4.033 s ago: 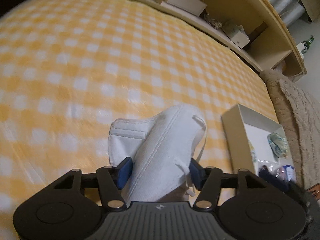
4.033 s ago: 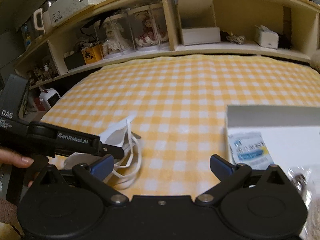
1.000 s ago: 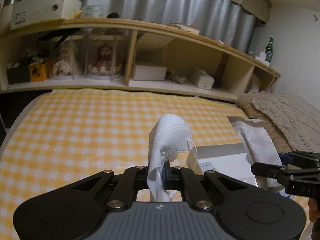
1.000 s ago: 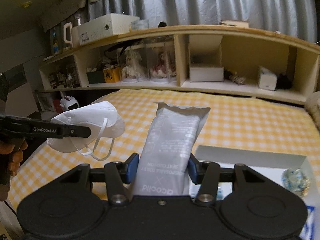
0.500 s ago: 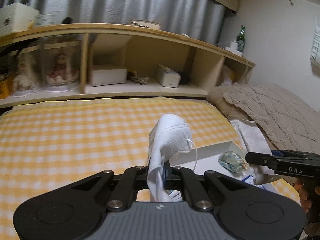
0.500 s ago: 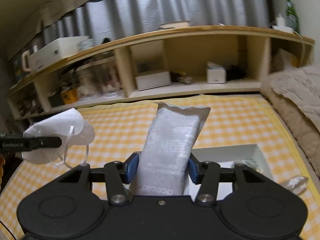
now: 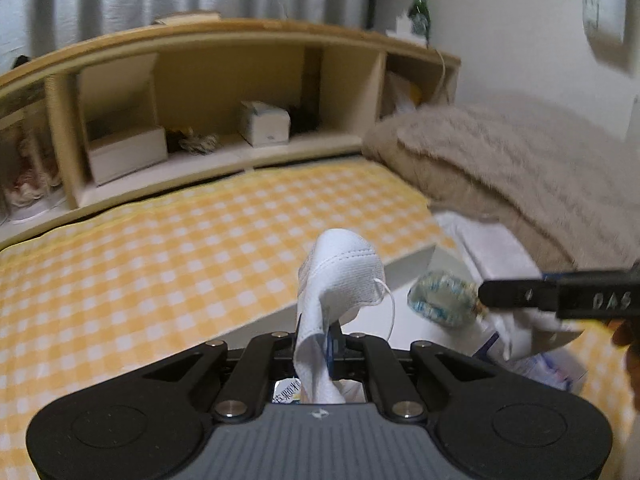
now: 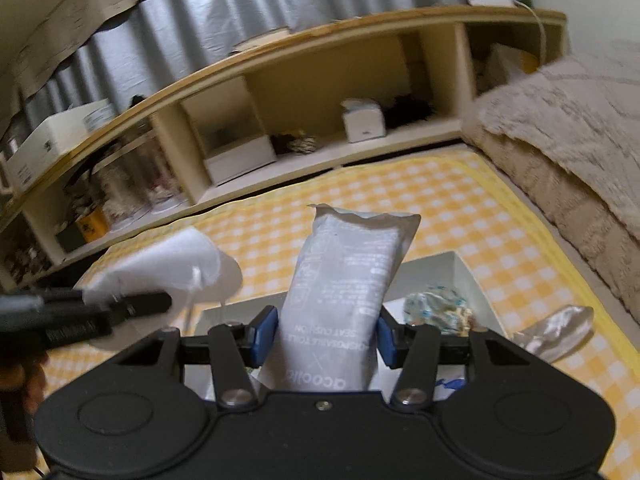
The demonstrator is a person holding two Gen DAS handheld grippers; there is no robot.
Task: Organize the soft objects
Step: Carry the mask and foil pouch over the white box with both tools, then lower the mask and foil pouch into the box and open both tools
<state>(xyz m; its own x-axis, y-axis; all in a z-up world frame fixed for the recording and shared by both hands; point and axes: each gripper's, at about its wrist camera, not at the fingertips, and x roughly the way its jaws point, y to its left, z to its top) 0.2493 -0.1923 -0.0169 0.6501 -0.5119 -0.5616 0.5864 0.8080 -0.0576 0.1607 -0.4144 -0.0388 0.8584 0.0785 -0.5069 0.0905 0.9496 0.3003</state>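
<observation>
My left gripper [image 7: 320, 340] is shut on a white face mask [image 7: 340, 276] and holds it up over the near side of a white box [image 7: 404, 268] on the yellow checked bed. My right gripper [image 8: 326, 334] is shut on a grey foil packet [image 8: 344, 280] and holds it upright over the same box [image 8: 460, 268]. The mask [image 8: 168, 268] and the left gripper [image 8: 100, 312] show at the left of the right wrist view. The right gripper [image 7: 560, 294] and its packet [image 7: 492, 252] show at the right of the left wrist view.
The box holds a blue-patterned clear bundle [image 8: 436, 308] and small packets. A shiny clear wrapper [image 8: 556, 332] lies on the bed right of the box. A beige blanket [image 7: 520, 168] is heaped at the right. A wooden shelf [image 7: 240, 80] with boxes runs along the back.
Both grippers have swung to the right with their loads, so the box and the beige blanket now fill more of each view. Both grips are unchanged.
</observation>
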